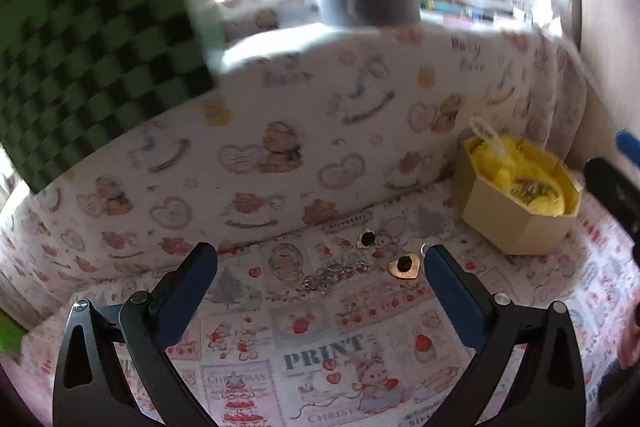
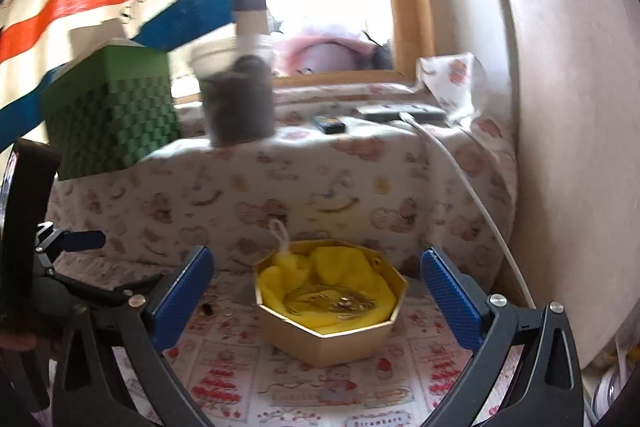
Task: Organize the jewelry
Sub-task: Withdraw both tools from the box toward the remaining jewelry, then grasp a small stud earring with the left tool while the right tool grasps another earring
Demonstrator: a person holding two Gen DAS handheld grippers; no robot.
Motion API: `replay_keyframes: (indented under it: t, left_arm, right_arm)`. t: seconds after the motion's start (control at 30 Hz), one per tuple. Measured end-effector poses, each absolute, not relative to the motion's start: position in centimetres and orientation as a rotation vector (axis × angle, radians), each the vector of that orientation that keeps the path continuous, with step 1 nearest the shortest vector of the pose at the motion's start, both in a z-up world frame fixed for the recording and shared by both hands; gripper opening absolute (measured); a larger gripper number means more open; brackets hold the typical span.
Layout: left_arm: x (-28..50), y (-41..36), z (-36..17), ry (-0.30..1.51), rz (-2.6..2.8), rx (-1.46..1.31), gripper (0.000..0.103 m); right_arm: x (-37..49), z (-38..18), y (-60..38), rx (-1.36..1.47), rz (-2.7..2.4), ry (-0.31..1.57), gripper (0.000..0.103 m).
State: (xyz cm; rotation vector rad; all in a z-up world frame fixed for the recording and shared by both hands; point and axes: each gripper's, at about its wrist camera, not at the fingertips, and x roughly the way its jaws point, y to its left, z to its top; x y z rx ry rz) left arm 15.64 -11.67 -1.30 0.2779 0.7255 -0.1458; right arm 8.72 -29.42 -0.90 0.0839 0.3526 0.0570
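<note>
Loose jewelry lies on the printed cloth in the left wrist view: a silver chain (image 1: 334,277), a heart-shaped gold piece with a dark centre (image 1: 405,267) and a second dark-centred piece (image 1: 367,238). My left gripper (image 1: 320,269) is open and empty, with the chain and heart between its fingers, a little beyond the tips. A gold octagonal box (image 1: 520,193) lined with yellow cloth holds gold jewelry (image 2: 332,301). My right gripper (image 2: 316,283) is open and empty, and its fingers frame the box (image 2: 332,335).
A cloth-covered raised ledge (image 1: 280,131) stands behind the jewelry. On it are a green checkered box (image 2: 112,115) and a dark cup with a white lid (image 2: 238,107). A wall (image 2: 580,147) bounds the right side. The left gripper's body (image 2: 36,267) shows at the right view's left edge.
</note>
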Motion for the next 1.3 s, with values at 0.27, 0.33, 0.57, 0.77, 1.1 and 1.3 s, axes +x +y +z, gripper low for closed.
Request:
replay_keyframes:
  t: [0.27, 0.33, 0.57, 0.77, 1.1, 1.3]
  left_arm:
    - [19.6, -12.8, -2.0, 0.942, -0.191, 0.105, 0.056]
    - [20.5, -12.7, -2.5, 0.997, -0.198, 0.063, 0.035]
    - [21.1, -13.3, -3.4, 1.039, -0.265, -0.014, 0.020]
    - [20.8, -15.1, -3.2, 1.016, -0.249, 0.042, 0.020]
    - [20.7, -16.8, -4.6, 1.025, -0.253, 0.054, 0.008]
    - [20.0, -15.0, -4.8, 1.028, -0.262, 0.019, 0.005]
  right_arm:
    - [9.3, -1.3, -31.1, 0.164, 0.005, 0.404, 0.103]
    - [9.3, -1.2, -31.4, 0.178, 0.007, 0.410, 0.103]
    - [9.7, -1.6, -31.2, 0.187, 0.018, 0.428, 0.103]
    - [9.3, -1.3, -30.5, 0.137, 0.017, 0.398, 0.103]
    - [8.9, -0.6, -31.1, 0.147, -0.001, 0.377, 0.103]
    - [9.1, -0.6, -31.0, 0.150, 0.022, 0.393, 0.103]
